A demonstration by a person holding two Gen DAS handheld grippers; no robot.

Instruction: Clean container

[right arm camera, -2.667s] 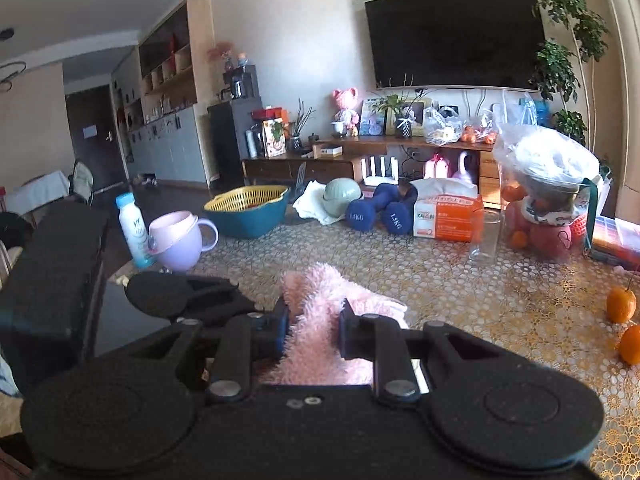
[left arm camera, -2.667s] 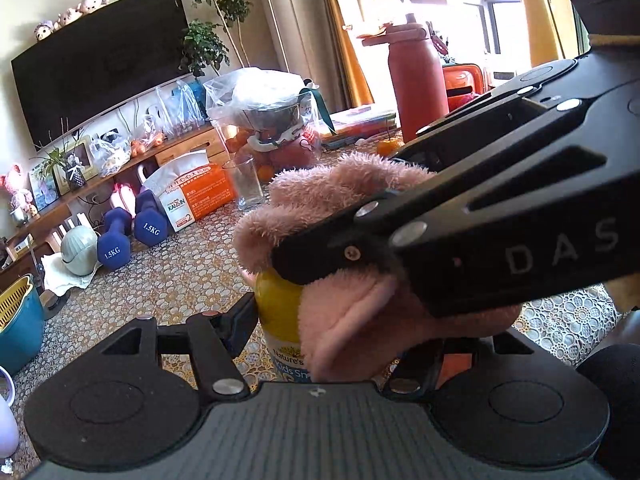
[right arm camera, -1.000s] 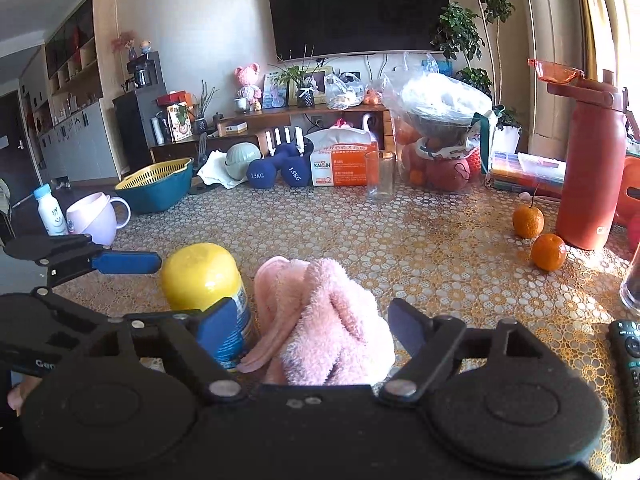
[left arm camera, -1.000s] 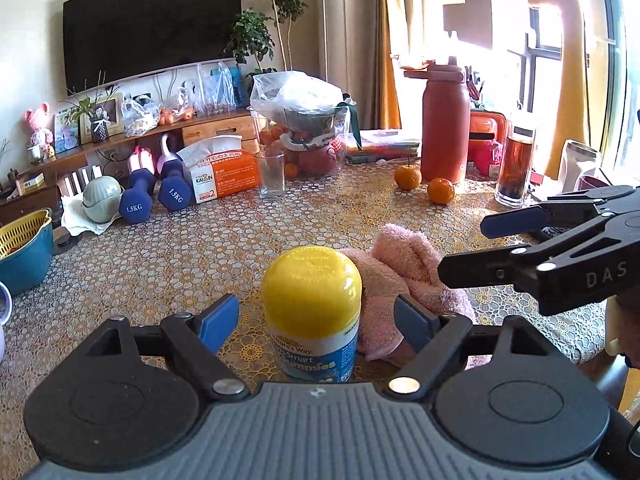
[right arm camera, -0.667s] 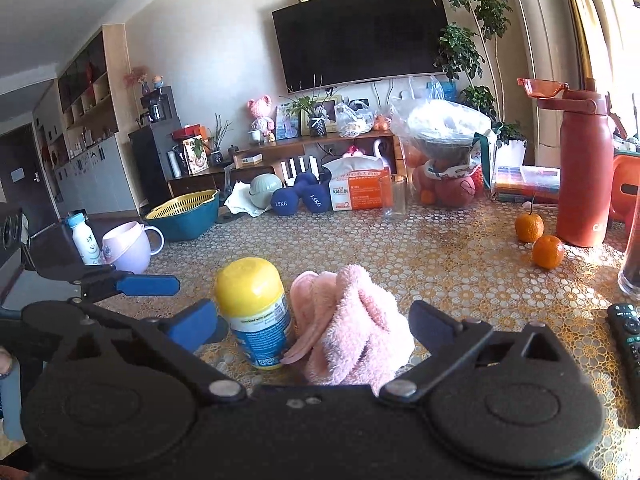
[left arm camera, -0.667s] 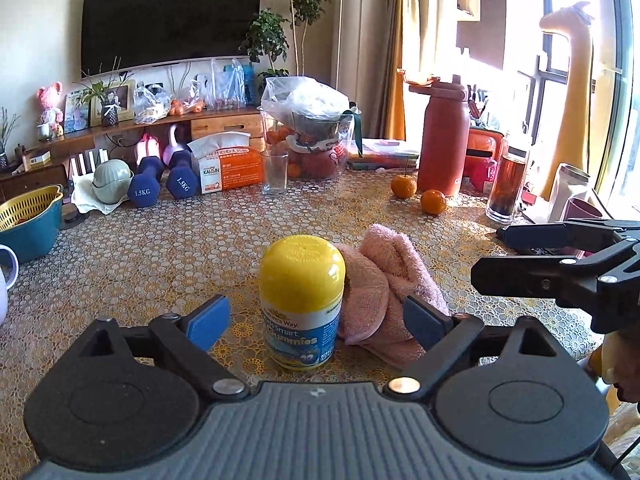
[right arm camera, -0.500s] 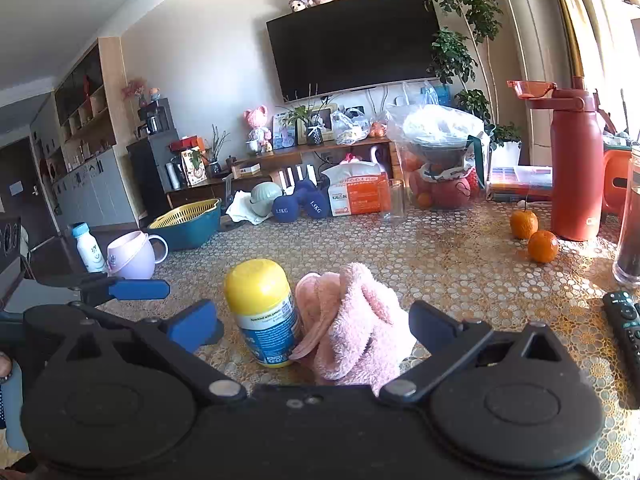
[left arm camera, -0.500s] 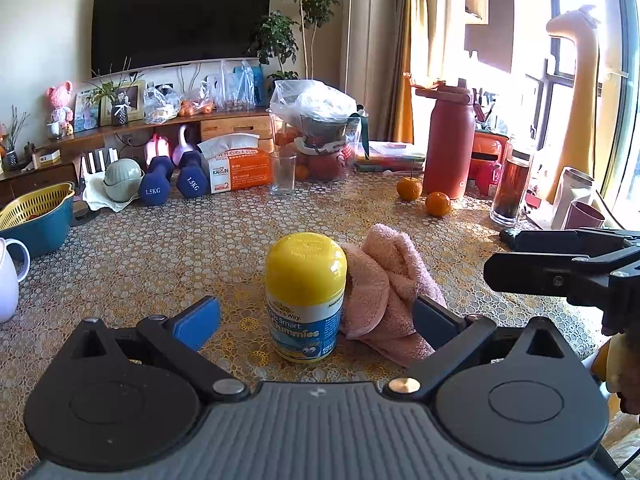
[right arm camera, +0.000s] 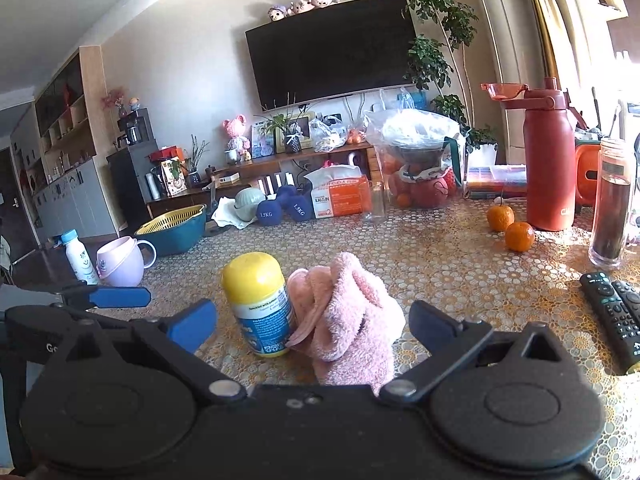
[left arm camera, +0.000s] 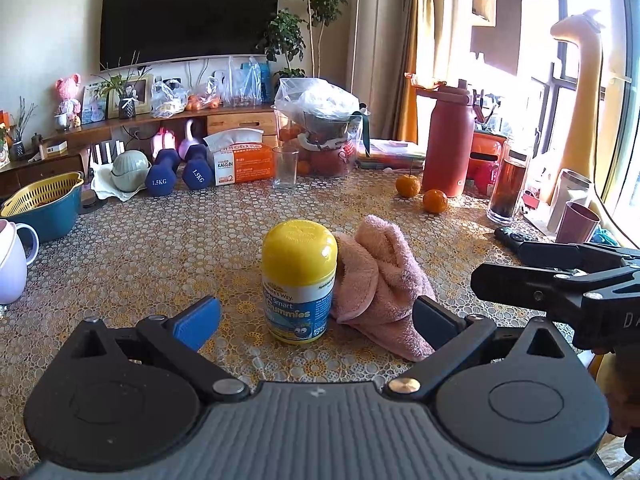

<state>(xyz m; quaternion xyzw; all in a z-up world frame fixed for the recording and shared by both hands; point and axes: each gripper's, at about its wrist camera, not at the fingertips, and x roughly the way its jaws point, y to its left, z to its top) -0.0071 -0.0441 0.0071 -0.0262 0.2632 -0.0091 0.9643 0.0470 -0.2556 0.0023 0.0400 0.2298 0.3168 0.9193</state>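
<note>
Backing off: left gripper (left arm camera: 316,316) and right gripper (right arm camera: 312,322) now fully spread, empty; cloth (left arm camera: 380,280) dropped touching upright bottle (left arm camera: 298,280). Wipe looks finished.

Pink towel (right arm camera: 348,316) base hidden behind right tongs' body, remote (right arm camera: 616,316) cut off at edge

right gripper (right arm camera: 312,326) open; yellow-lidded bottle (right arm camera: 258,304) apparently touching pink cloth (right arm camera: 348,316).

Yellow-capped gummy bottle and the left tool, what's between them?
Only bare patterned tablecloth, seen in the left wrist view; the open left tool stands short of the bottle.
</note>
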